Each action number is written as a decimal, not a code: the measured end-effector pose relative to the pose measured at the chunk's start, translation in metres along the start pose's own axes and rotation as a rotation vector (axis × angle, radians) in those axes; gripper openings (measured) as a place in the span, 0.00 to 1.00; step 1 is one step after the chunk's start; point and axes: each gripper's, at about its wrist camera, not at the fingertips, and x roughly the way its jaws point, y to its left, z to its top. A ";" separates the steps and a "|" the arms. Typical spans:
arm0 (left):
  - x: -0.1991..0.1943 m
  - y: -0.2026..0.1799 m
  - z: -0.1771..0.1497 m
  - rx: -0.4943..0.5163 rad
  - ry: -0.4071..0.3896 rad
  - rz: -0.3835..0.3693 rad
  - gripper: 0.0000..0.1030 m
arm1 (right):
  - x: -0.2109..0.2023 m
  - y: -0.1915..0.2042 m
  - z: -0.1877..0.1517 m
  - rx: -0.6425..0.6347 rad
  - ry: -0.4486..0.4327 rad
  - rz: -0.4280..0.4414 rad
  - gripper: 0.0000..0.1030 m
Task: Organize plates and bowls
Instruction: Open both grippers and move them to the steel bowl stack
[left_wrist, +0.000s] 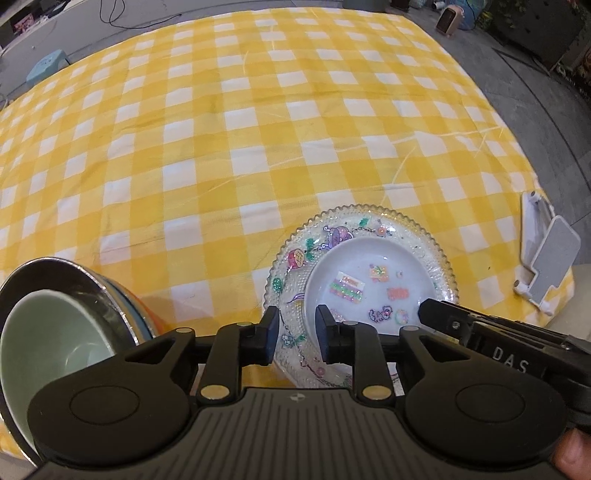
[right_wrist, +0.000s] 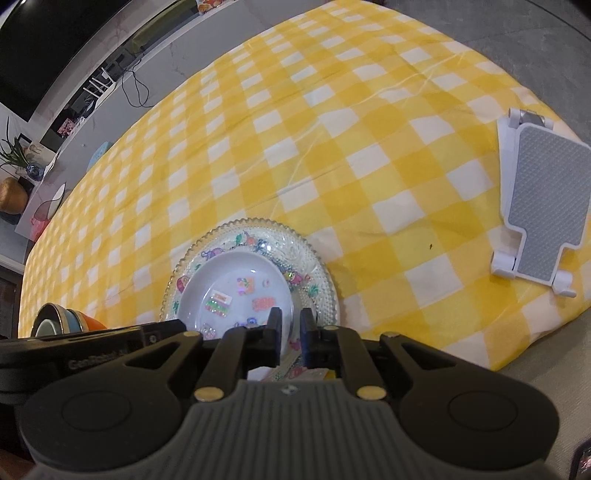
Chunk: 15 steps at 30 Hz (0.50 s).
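Two plates stacked: white plate (left_wrist: 369, 273) in glass plate (left_wrist: 295, 280).

Tablecloth (left_wrist: 258, 140): yellow-and-white check. Glass plate (left_wrist: 291, 295): clear, beaded, scalloped rim. White plate (left_wrist: 369, 273) on it: coloured stickers. Left of glass plate, nested bowls (left_wrist: 55, 332): pale green, steel, blue, orange.

A yellow-checked cloth (left_wrist: 221, 140) is covering the table. Grey floor (left_wrist: 92, 37) is lying beyond, with a blue stool (left_wrist: 46, 66) and black cable (right_wrist: 135, 86) sitting there.
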 end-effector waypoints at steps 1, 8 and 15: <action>-0.003 0.001 0.000 -0.001 -0.002 -0.007 0.28 | -0.001 0.000 0.000 0.004 -0.006 0.003 0.15; -0.036 0.012 0.002 -0.031 -0.061 -0.055 0.29 | -0.008 0.000 -0.001 0.014 -0.050 0.000 0.26; -0.093 0.051 -0.004 -0.056 -0.214 -0.067 0.34 | -0.018 0.007 -0.005 -0.013 -0.116 -0.021 0.33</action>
